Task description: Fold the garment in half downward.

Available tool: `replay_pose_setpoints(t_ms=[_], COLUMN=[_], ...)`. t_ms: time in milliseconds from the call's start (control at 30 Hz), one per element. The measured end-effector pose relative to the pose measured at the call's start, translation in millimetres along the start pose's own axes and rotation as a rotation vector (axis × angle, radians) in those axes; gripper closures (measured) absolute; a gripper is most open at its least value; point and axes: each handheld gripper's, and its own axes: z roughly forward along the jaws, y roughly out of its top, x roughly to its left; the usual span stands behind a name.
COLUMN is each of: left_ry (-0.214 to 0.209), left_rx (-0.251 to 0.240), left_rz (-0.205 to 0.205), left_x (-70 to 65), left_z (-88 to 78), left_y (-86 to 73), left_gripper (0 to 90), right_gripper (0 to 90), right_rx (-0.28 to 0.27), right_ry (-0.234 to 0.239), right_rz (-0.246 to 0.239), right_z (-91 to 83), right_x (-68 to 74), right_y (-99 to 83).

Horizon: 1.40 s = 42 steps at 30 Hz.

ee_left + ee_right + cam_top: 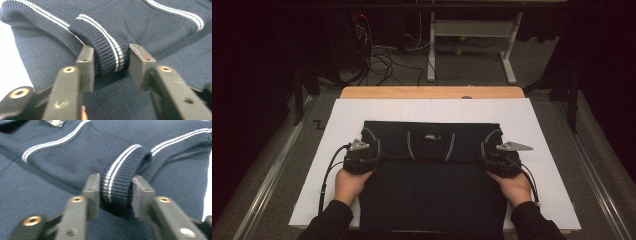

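Observation:
A dark navy knit sweater (432, 185) with white stripes lies flat on a white board (537, 120), its sleeves folded in over the chest. At the sweater's left edge, my left gripper (371, 156) is shut on the ribbed left sleeve cuff (107, 57), and both pads of the gripper (110, 50) press the cuff's sides. My right gripper (492, 159) sits at the right edge. In the right gripper view the gripper (116, 179) pinches the other striped cuff (117, 192), which bulges between the jaws. A hand holds each gripper from below.
The white board rests on a wooden table (432, 92) with bare margins left and right of the sweater. Beyond the table are a white desk frame (472, 30) and loose cables (382, 60) on the floor. Metal rails run along both sides.

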Motion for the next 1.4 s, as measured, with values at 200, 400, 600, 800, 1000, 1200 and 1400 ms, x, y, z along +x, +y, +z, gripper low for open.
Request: replay_pose_setpoints(t_ms=[200, 400, 600, 800, 1000, 1200, 1400], left_ry=[-0.015, -0.058, -0.098, -0.12, -0.133, -0.141, -0.146], left_rx=[-0.052, -0.079, -0.081, -0.074, -0.054, -0.046, -0.038], left_rz=[0.003, 0.033, 0.025, 0.034, 0.05, 0.04, 0.045], left_x=[-7.4, -15.6, -17.0, -24.8, -33.7, -37.2, -39.3], left_z=[-11.6, -28.1, -37.0, -47.3, -54.4, -57.7, -62.3], left_y=[-3.0, -6.9, -17.1, -27.4, -37.3, -44.4, -51.3], left_gripper=[68.5, 68.3, 68.2, 68.2, 68.1, 68.1, 68.1], right_gripper=[80.3, 80.4, 80.4, 80.4, 80.3, 80.3, 80.3], right_rx=[-0.036, -0.085, -0.107, -0.102, -0.104, -0.085, -0.087], right_ry=[-0.019, -0.019, 0.015, 0.031, 0.035, 0.036, 0.043], right_rz=[-0.043, -0.066, -0.061, -0.076, -0.089, -0.087, -0.085], right_z=[-6.8, -21.7, -35.7, -48.4, -58.6, -62.5, -69.4], right_x=[6.8, 11.5, 13.3, 18.1, 22.0, 23.9, 26.8], right_y=[1.0, -0.9, -12.5, -24.4, -34.0, -42.7, -47.5])
